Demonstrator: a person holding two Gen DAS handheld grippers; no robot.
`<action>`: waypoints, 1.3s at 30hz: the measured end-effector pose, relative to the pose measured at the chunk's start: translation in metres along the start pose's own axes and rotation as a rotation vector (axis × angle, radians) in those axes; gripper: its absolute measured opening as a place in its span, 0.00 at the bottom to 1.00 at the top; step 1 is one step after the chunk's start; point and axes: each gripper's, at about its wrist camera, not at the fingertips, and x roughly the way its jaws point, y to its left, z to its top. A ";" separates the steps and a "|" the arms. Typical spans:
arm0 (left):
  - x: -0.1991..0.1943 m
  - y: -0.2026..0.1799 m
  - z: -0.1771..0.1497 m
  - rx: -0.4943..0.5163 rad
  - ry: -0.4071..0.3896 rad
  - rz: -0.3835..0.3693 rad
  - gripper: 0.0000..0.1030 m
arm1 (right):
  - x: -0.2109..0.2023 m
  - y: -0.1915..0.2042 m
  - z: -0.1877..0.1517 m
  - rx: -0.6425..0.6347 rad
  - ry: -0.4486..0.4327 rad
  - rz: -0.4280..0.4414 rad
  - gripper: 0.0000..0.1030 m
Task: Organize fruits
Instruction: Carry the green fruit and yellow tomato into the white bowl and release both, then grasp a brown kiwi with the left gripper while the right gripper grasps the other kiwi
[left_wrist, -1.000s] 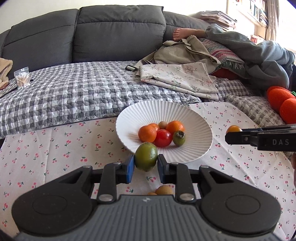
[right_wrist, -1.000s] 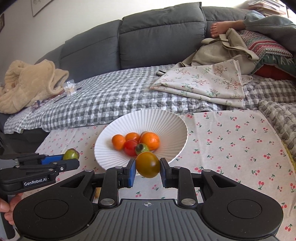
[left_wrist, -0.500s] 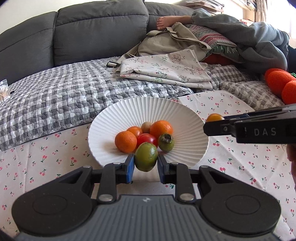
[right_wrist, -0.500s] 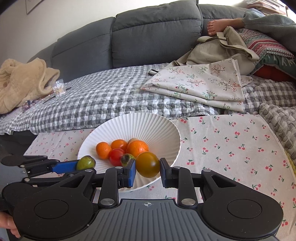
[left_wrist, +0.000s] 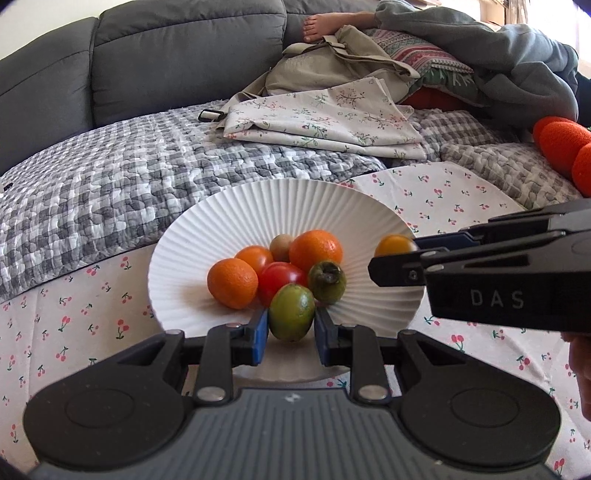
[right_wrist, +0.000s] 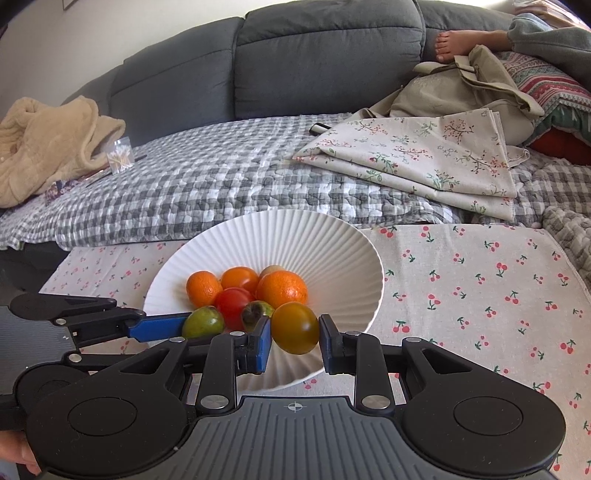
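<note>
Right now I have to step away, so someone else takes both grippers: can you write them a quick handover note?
Left gripper: shut on a green fruit, over the near rim of the white ribbed bowl.
Right gripper: shut on an amber tomato, also over the bowl's near side.
Done: six fruits already lie in the bowl, among them two oranges and a red tomato.
Left: lower and release both held fruits into the bowl. No other loose fruit is in view on the cherry-print cloth.
</note>
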 end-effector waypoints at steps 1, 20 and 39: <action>0.002 0.000 0.000 0.000 0.003 0.001 0.24 | 0.002 0.000 -0.001 -0.003 0.002 0.000 0.25; -0.013 0.009 0.003 -0.032 -0.031 -0.020 0.41 | -0.007 -0.015 0.003 0.098 -0.031 0.004 0.28; -0.058 0.045 -0.011 -0.141 -0.033 0.008 0.53 | -0.046 0.004 0.000 0.079 -0.020 0.048 0.31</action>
